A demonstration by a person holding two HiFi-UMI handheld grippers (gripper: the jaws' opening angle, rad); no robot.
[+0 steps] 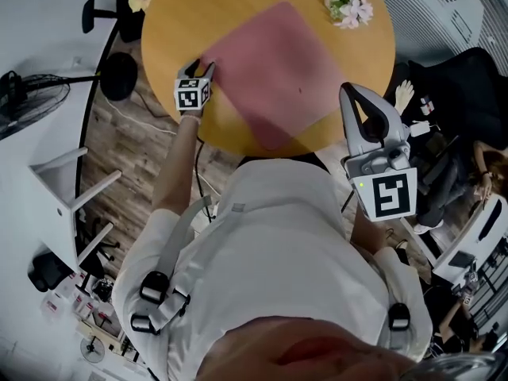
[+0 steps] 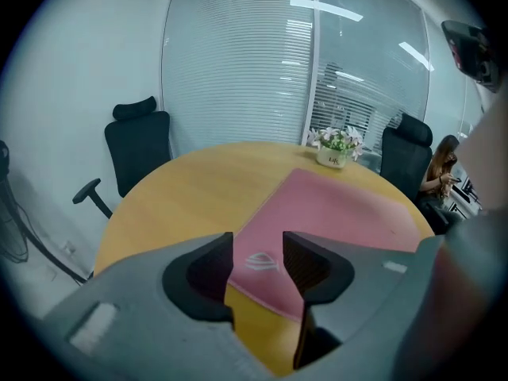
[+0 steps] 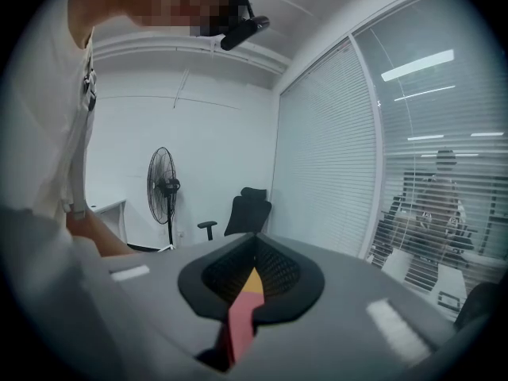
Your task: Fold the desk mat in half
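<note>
Because the mat (image 1: 278,70) lies flat and thin on the table (image 1: 182,22), you should expect it to be light and limp. It will likely sag and drape once lifted, not swing over like a board. Its edge sits flush with the wood, so a jaw probably has to slide under a corner to get a bite. The near corners look like the best hold, one for each tool, so the fold comes up evenly.

Your left gripper (image 2: 258,252) has its jaws well apart and grips nothing. The mat's near corner, with its logo (image 2: 259,261), shows in the gap just ahead of the pads, and neither pad presses on it. From there the mat runs away ahead and to the right of that tool, towards the flowers (image 1: 345,2). Your right gripper (image 3: 254,248) has its jaws together and is empty, held up off the table with the mat below it and to its left.

Only the left gripper view shows that corner lined up between the jaws; the head view shows no gap there. The head view alone gives you the whole mat and both tools at once. The right gripper view shows just a pink sliver below its jaws.
</note>
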